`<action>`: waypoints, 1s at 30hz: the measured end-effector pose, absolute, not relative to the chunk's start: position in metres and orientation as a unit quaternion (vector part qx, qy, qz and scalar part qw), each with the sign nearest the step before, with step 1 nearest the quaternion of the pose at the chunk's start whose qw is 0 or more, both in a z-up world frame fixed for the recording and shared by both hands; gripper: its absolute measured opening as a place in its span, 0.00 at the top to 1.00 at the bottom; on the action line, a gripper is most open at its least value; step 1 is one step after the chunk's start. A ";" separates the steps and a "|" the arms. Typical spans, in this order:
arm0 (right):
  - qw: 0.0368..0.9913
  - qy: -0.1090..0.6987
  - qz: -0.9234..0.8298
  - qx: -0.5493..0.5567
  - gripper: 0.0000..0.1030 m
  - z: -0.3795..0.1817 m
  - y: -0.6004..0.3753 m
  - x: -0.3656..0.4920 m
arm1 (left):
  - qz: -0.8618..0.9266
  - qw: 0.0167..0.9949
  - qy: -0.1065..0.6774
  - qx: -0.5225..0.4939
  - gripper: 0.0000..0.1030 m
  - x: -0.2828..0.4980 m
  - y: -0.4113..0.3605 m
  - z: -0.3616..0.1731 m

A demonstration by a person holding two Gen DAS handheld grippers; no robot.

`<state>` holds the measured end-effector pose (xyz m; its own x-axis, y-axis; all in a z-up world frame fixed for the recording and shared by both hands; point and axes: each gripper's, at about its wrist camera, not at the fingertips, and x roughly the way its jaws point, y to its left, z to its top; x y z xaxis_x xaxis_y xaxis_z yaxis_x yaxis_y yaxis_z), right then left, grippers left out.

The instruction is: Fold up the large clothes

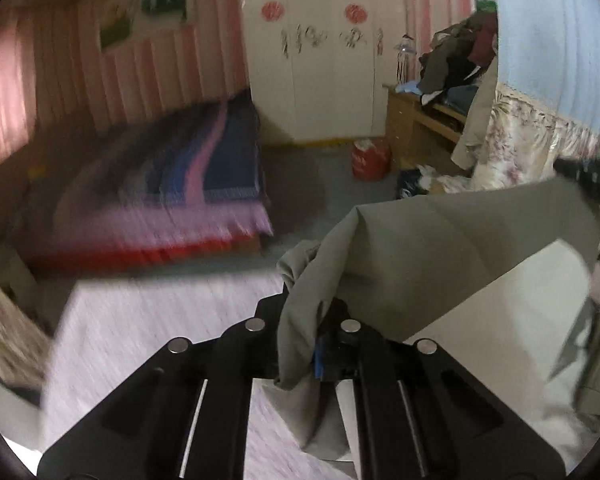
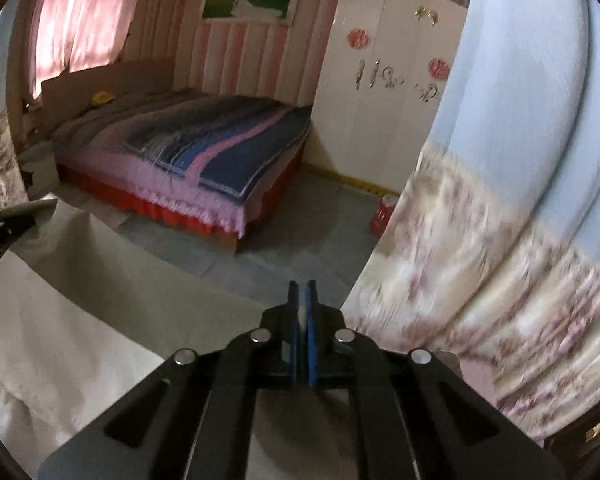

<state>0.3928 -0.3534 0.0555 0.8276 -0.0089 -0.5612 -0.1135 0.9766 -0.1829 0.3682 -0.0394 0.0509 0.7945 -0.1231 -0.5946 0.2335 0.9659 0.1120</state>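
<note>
Bedroom scene: a striped blue-and-pink bedspread (image 2: 204,148) lies at left; the left gripper (image 1: 312,320), jaws clamped on a bunched grey-green cloth garment (image 1: 440,248), lifts it over pale bedding (image 1: 148,344), beside the right gripper (image 2: 301,308), jaws together, nothing visible between.

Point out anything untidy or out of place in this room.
A jumbled heap of dark clothes spills over the wooden desk, and more bundled fabric lies on the floor beside a red bag. The bed looks made.
</note>
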 end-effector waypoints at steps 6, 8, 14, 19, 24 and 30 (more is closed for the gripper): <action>0.946 0.315 0.046 -0.067 0.95 0.060 -0.351 0.441 | -0.047 0.950 0.282 0.123 0.92 0.426 -0.034 0.081; 0.938 0.336 0.064 -0.053 0.75 0.047 -0.342 0.455 | -0.014 0.946 0.286 0.153 0.92 0.445 -0.023 0.074; 0.913 0.403 0.061 -0.026 0.12 -0.009 -0.341 0.461 | -0.006 0.918 0.366 0.154 0.62 0.454 0.025 0.006; 0.923 0.381 0.041 -0.035 0.12 -0.004 -0.377 0.387 | -0.037 0.928 0.353 0.111 0.15 0.379 0.070 0.010; 0.931 0.362 0.039 -0.018 0.06 -0.005 -0.403 0.261 | -0.068 0.930 0.352 0.075 0.04 0.258 0.114 0.014; 0.925 0.380 0.023 -0.002 0.06 -0.044 -0.413 0.134 | -0.050 0.941 0.324 0.085 0.03 0.114 0.141 0.002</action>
